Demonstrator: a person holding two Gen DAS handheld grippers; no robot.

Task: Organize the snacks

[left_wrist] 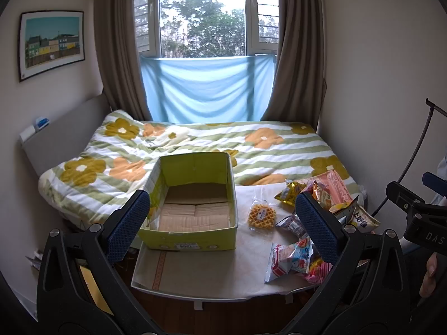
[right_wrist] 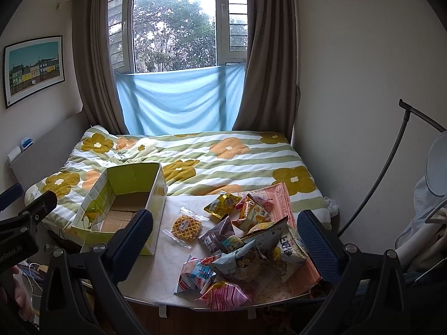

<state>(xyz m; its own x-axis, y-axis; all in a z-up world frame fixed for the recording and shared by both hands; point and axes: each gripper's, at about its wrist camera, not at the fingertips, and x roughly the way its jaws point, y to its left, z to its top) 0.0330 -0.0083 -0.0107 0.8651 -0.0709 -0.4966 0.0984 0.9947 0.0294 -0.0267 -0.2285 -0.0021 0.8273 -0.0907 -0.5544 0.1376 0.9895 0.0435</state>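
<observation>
While both grippers gape, "DAS" marks the right gripper (left_wrist: 427, 212) — snacks (right_wrist: 245, 240) unsorted.

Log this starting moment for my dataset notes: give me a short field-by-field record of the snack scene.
setting: small white table at the foot of a bed with a flowered duvet
container: open yellow-green cardboard box, no snacks visible inside, at the table's left
separate item: wrapped waffle, lying alone between box and pile
pile: snack packets heaped at the table's right
left gripper: open, holding nothing, aimed at the box
right gripper: open, holding nothing, aimed at the pile
progress: nothing boxed yet
</observation>
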